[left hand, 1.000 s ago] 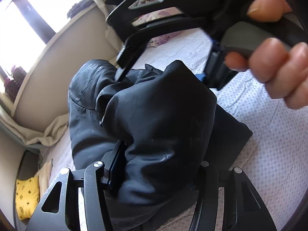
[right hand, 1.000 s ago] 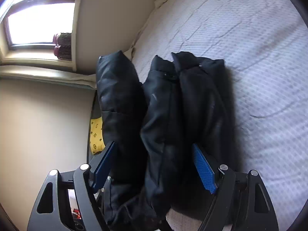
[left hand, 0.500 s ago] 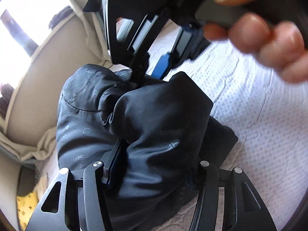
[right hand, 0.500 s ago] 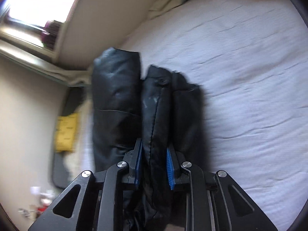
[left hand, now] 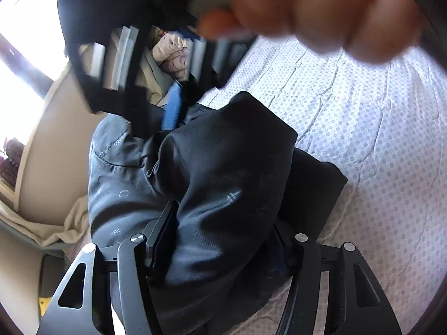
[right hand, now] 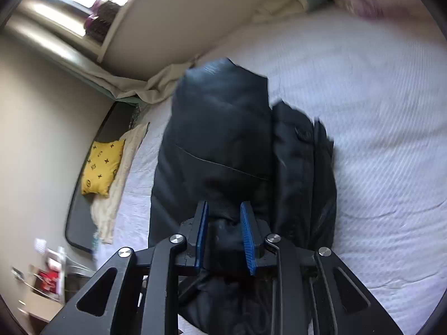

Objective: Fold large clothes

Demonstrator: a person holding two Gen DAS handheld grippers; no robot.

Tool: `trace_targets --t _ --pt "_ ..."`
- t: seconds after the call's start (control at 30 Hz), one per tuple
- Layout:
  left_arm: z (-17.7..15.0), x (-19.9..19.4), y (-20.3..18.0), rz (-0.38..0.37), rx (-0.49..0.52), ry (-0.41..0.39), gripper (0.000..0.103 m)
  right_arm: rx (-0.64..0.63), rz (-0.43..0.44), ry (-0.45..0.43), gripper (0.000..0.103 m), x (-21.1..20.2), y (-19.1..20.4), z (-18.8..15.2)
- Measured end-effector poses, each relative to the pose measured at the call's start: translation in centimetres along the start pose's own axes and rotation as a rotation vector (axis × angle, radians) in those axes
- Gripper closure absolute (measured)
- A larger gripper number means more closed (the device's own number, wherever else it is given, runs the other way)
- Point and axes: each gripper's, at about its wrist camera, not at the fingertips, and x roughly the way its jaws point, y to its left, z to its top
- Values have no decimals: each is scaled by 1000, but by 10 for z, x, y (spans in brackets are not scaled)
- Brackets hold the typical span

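A black padded jacket [left hand: 223, 184] lies bunched in thick folds on the bed's white dotted sheet [left hand: 363, 128]. My left gripper [left hand: 220, 240] is shut on a fat fold of it, the cloth bulging between the pads. In the right wrist view the jacket [right hand: 223, 145] lies as a long folded bundle on the sheet [right hand: 377, 139]. My right gripper [right hand: 225, 234] is shut on a fold at its near end, between blue pads [right hand: 247, 234]. The right gripper also shows blurred at the top of the left wrist view [left hand: 173, 109], with the hand holding it.
A beige wall and bright window [right hand: 56, 8] run along the bed's far side. A yellow patterned cushion [right hand: 102, 164] and a cream cloth lie by the bed's left edge. A pale patterned pillow [left hand: 173, 55] sits at the head. Small clutter [right hand: 47, 276] stands on the floor.
My right gripper closed from wide open onto a fold of the jacket and swung over the bundle, nearer the left wrist camera. My left gripper kept its hold.
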Motion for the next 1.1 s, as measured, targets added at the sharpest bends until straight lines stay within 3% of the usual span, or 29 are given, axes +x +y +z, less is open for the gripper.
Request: trace_targets --t 0.27,0.47,0.63,0.83,0.93,1.1 --pt "3 -5 27 -112 -102 38 29 -61 -79 39 89 21 2 -4" --pt "-15 -41 53 -256 -196 32 27 -89 -119 56 91 29 -3 -9" --pt "-34 -65 99 -415 -370 26 26 -81 -160 42 93 33 -2 -9" --pt "-64 -39 169 -490 -712 33 26 -72 -192 19 93 33 1 -13" --pt "-70 -32 184 -515 -777 14 26 -86 -212 11 93 34 5 -17" --pt "-74 -2 176 -533 -781 16 26 -81 -225 -3 93 33 4 -19"
